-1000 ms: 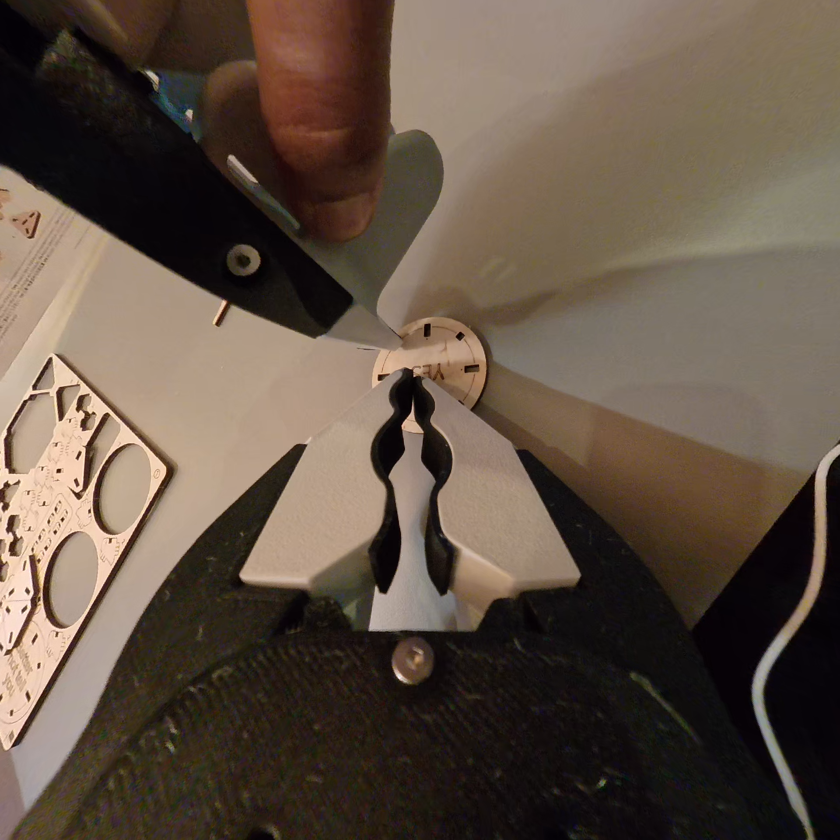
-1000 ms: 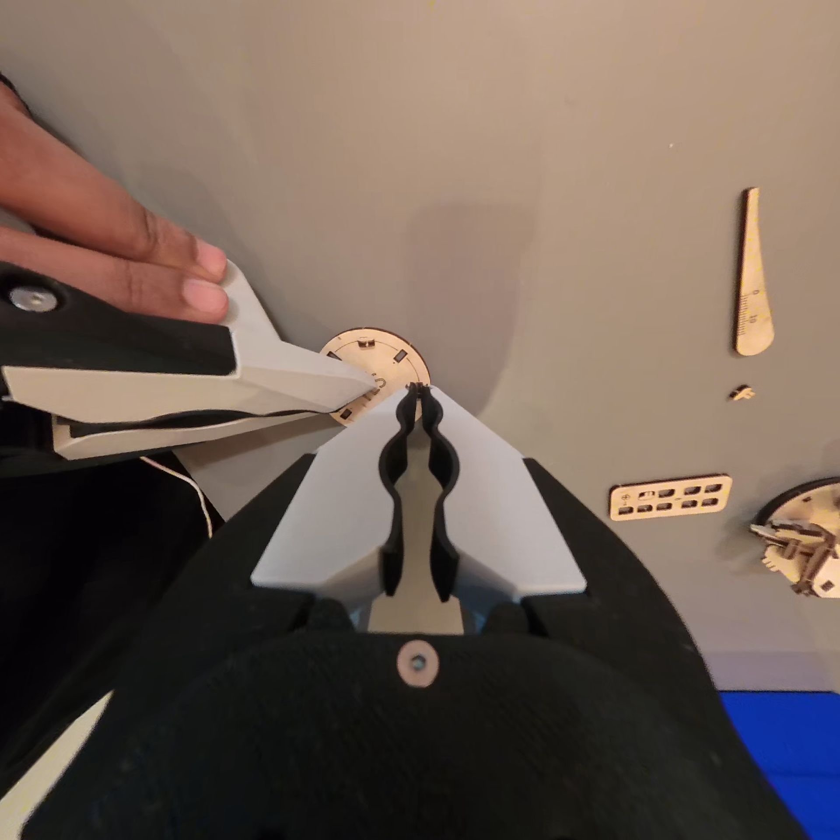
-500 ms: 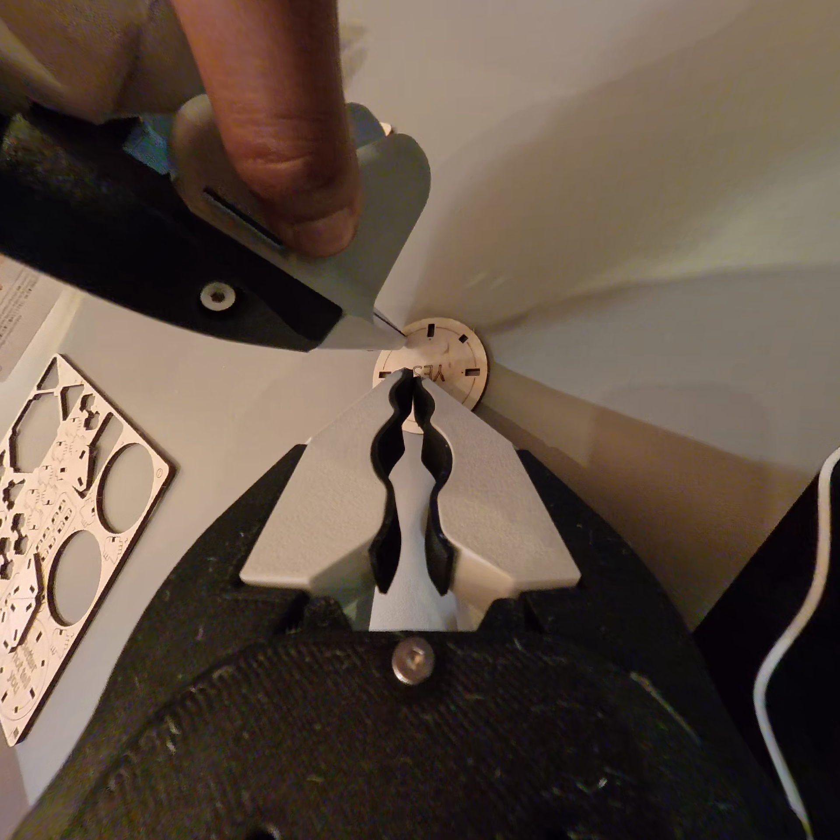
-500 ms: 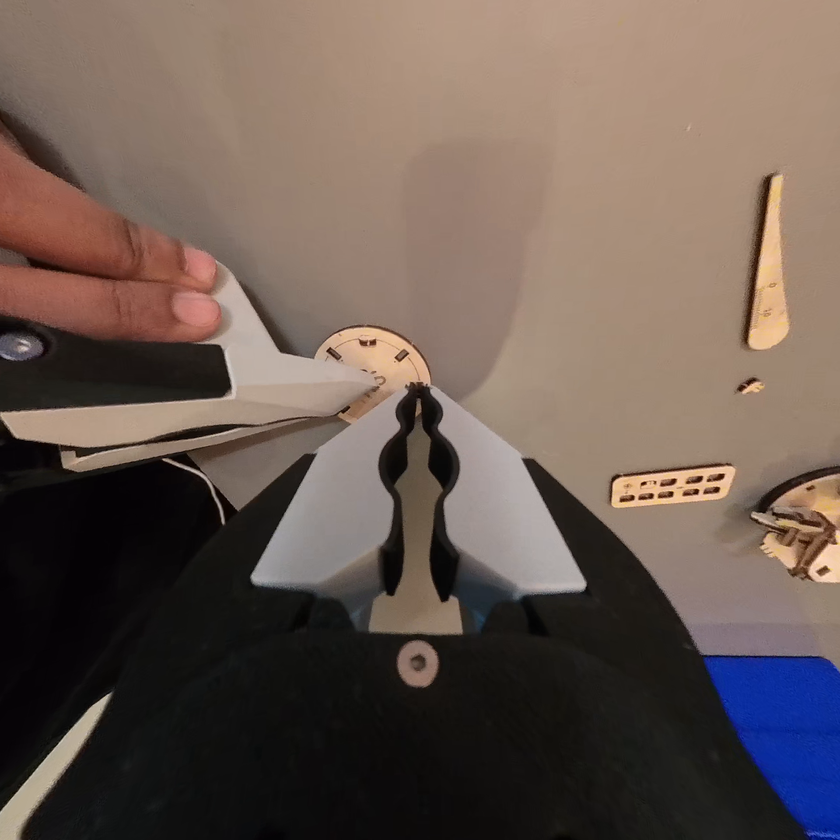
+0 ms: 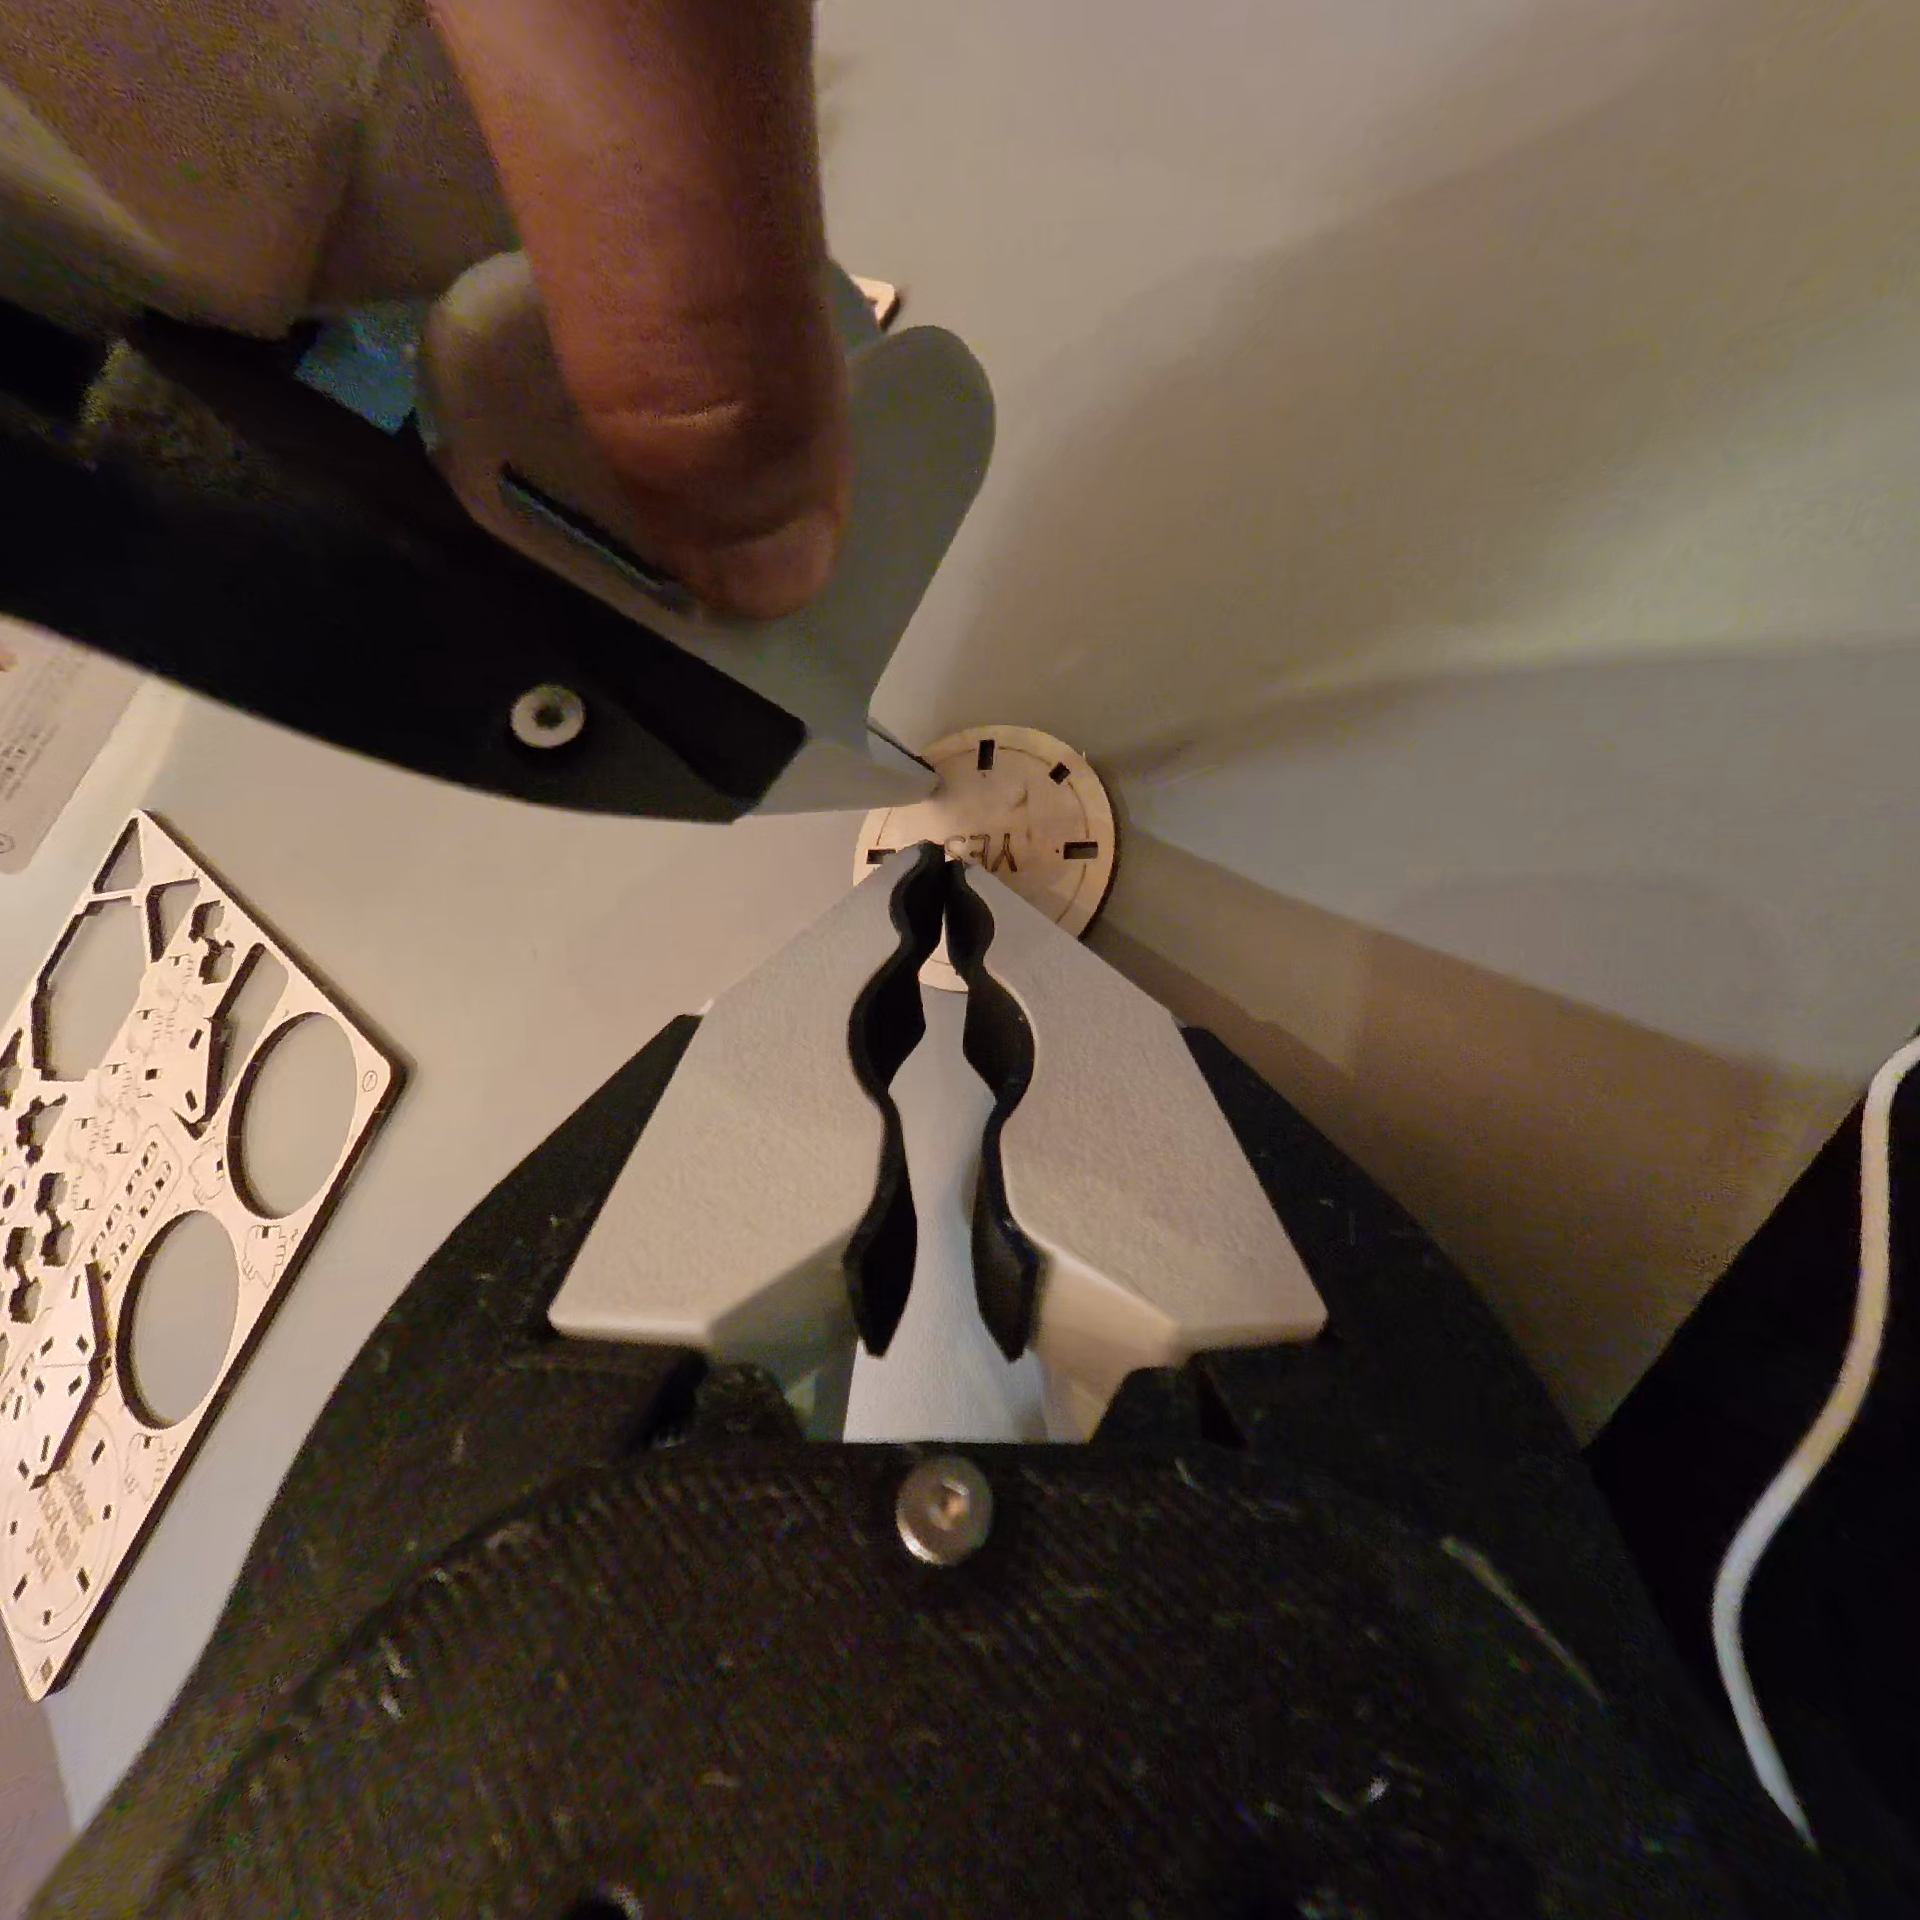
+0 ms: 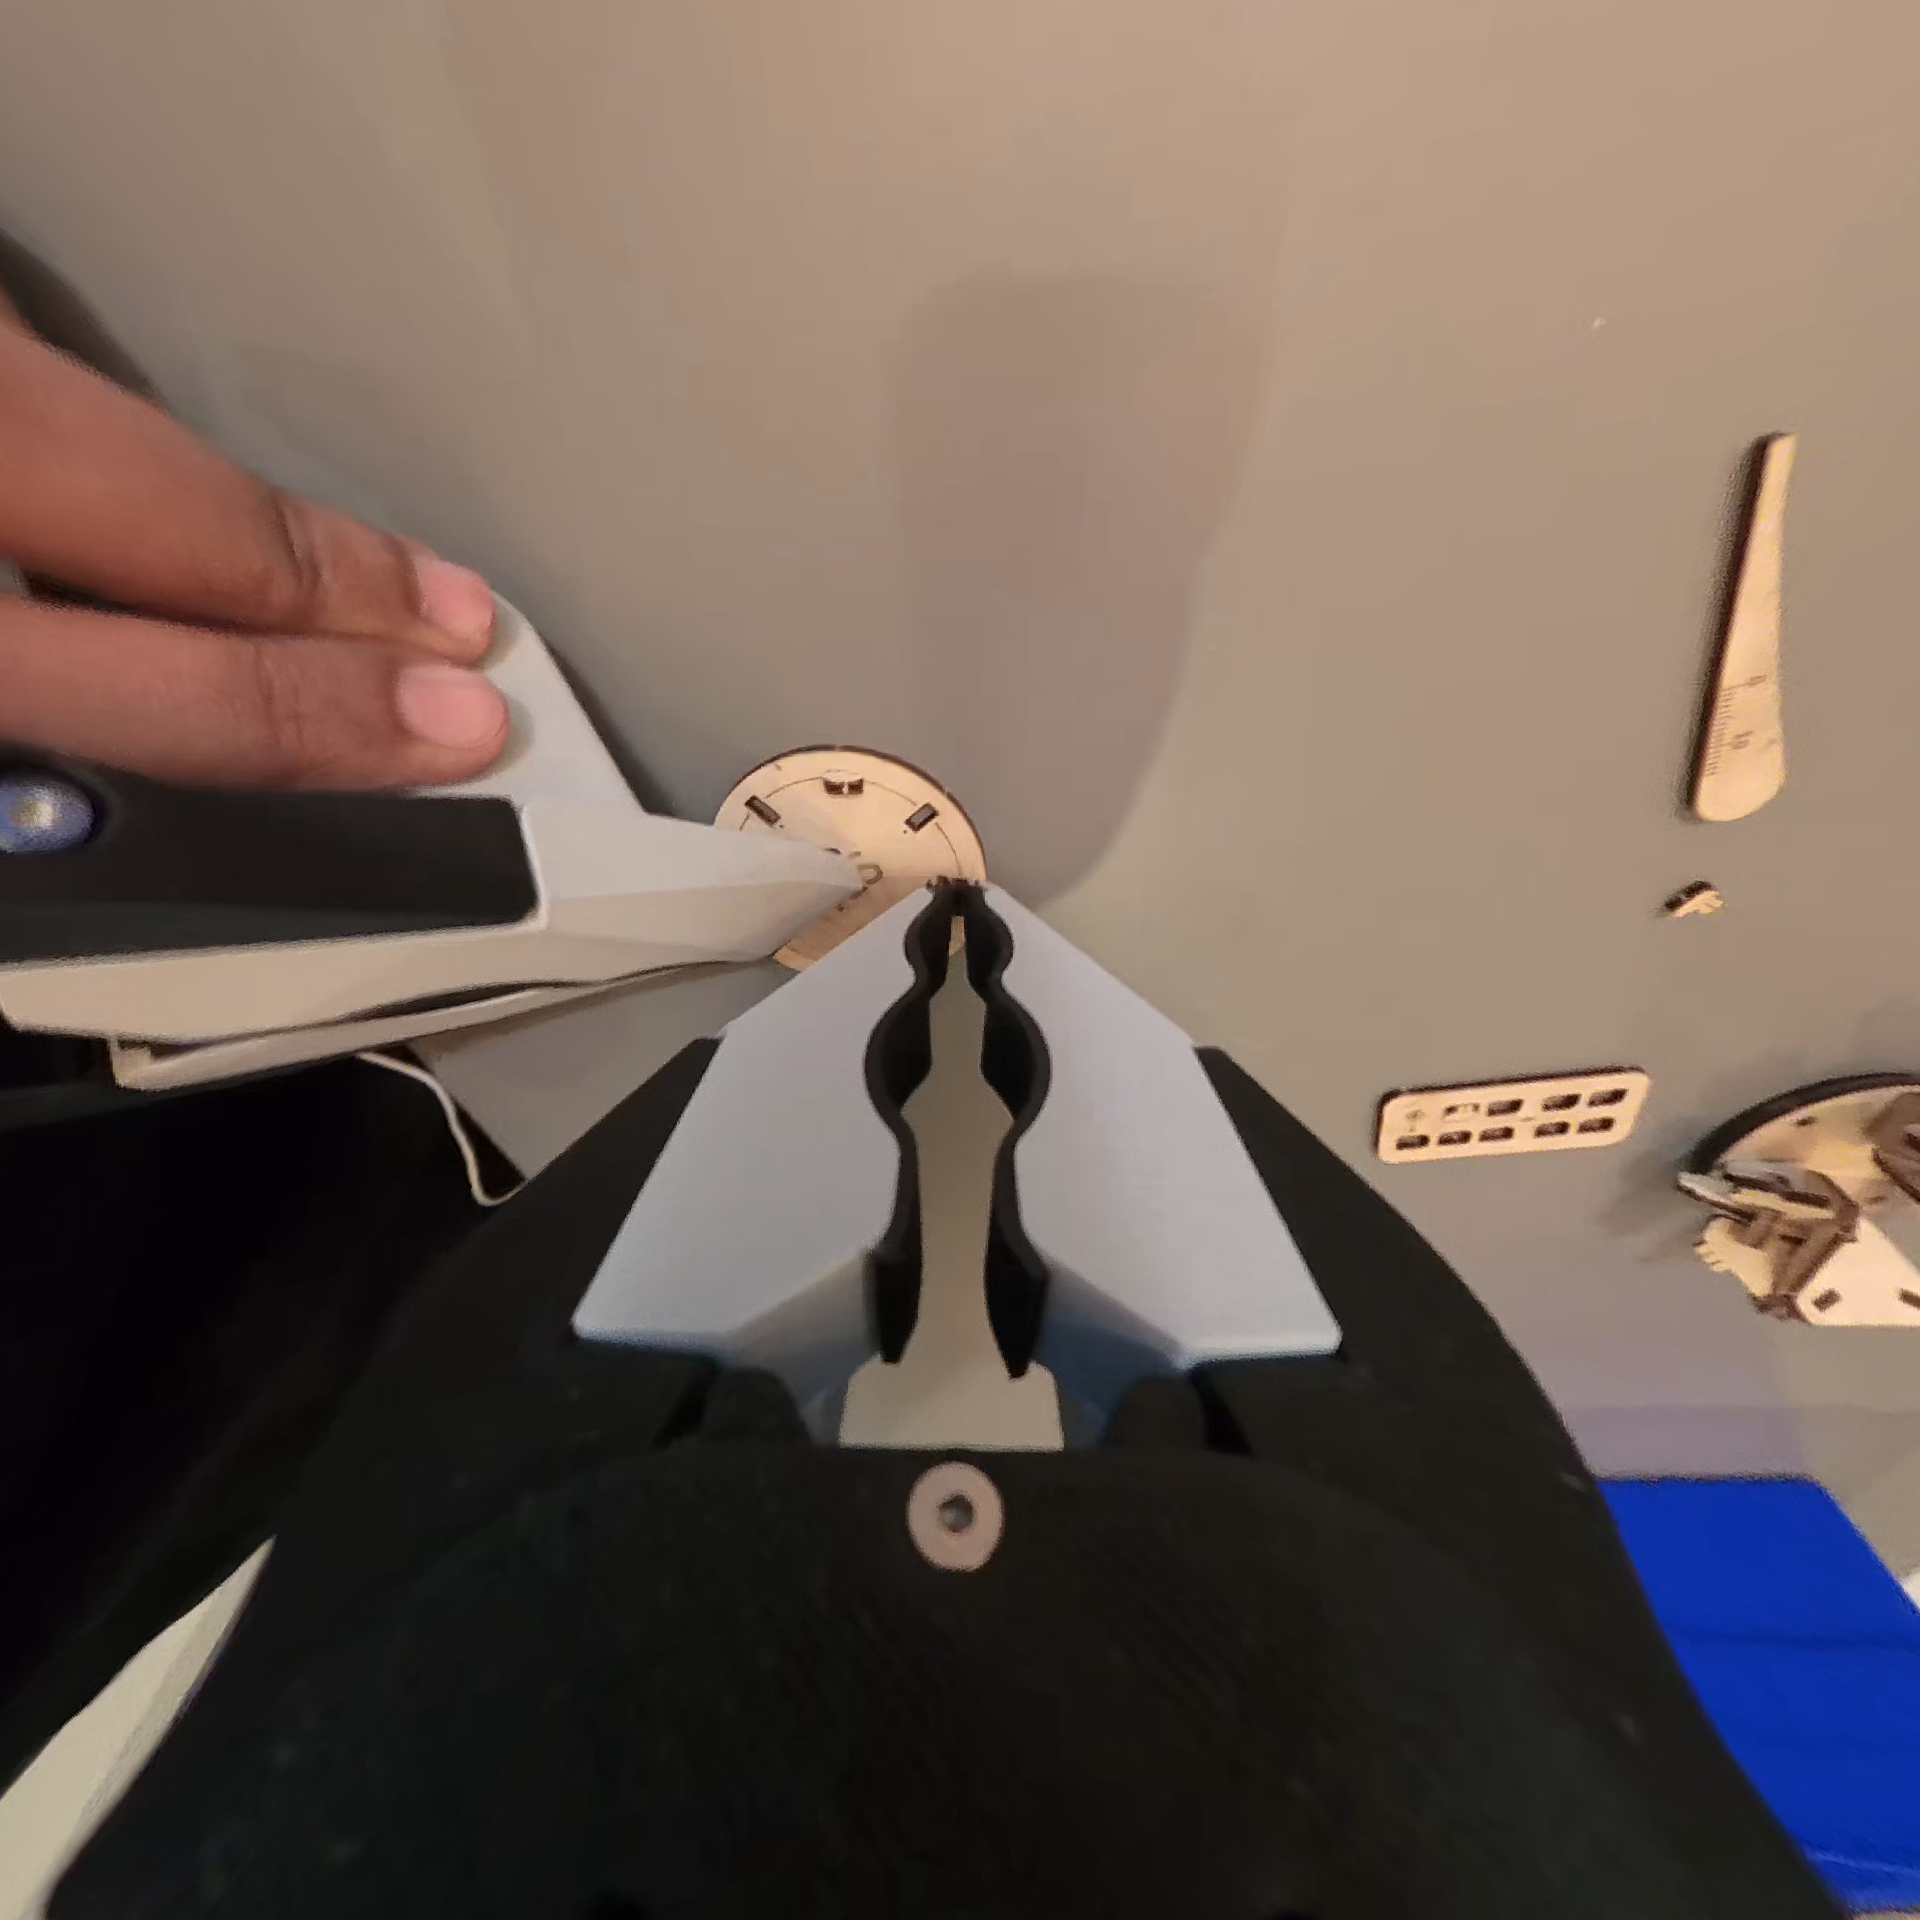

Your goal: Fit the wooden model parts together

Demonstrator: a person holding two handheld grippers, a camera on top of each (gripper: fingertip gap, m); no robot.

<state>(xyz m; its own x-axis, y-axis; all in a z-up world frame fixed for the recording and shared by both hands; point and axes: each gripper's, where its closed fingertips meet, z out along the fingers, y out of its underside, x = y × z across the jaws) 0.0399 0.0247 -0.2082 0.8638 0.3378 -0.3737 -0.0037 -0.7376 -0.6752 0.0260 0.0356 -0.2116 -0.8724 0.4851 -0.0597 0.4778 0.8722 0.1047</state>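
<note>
A round wooden disc (image 5: 1023, 821) with several small slots lies flat on the grey table; in the right wrist view (image 6: 862, 821) one far slot has a small peg in it. My left gripper (image 5: 938, 854) is shut, and its tips rest on the disc's near face with nothing between them. It enters the right wrist view from the left (image 6: 847, 871), with a hand's fingers on it. My right gripper (image 6: 951, 885) is shut, tips at the disc's near right edge. In the left wrist view its tip (image 5: 920, 792) touches the disc's upper left rim.
A wooden sheet with cut-outs (image 5: 156, 1195) and a paper leaflet (image 5: 42, 748) lie to the left. A white cable (image 5: 1818, 1351) runs at the right. A long wooden piece (image 6: 1745, 644), a tiny piece (image 6: 1691, 899), a slotted plate (image 6: 1512, 1114), a part-built wooden assembly (image 6: 1818, 1216) and a blue surface (image 6: 1766, 1662) lie to the right. Left and right tips are no more than a few centimetres apart. Between my right fingertips and the long wooden piece (image 6: 1745, 644) there is roughly 12 cm.
Both grippers stay shut with tips on the disc. In the left wrist view the right gripper's body and the finger on it have shifted a little right and lower. The disc has not moved.
</note>
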